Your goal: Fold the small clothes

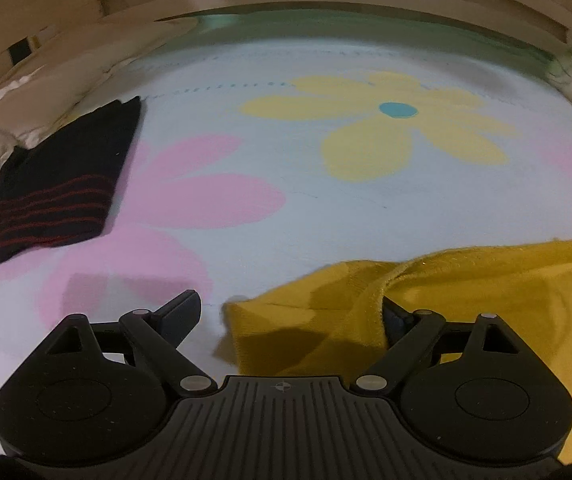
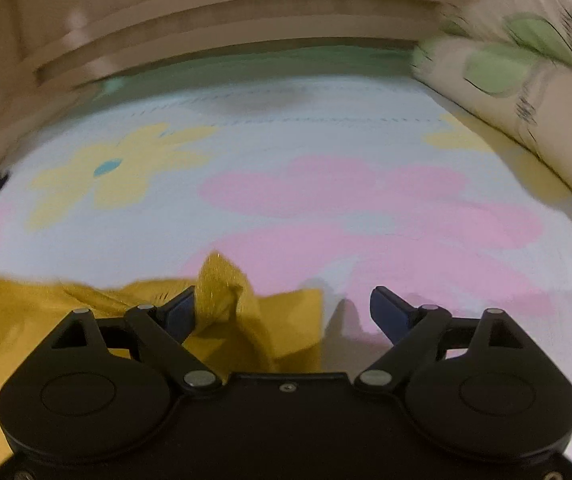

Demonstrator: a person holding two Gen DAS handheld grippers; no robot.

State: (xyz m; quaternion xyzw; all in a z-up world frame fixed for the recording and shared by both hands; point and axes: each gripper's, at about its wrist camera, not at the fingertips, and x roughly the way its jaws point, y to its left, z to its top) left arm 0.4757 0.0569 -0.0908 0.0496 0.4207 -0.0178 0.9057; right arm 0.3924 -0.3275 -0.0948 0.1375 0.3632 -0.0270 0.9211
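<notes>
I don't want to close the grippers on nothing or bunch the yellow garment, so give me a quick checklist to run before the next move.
1. Left gripper open: ok, jaws wide apart.
2. Right gripper open: ok.
3. Yellow garment between the left jaws: ok, its edge lies in the gap.
4. Garment between the right jaws: ok, a raised fold sits beside the inner finger.
5. Garment lying flat: not ok, it is rumpled.
6. Folded dark striped garment out of the way: ok, apart on the flowered bedsheet.
</notes>
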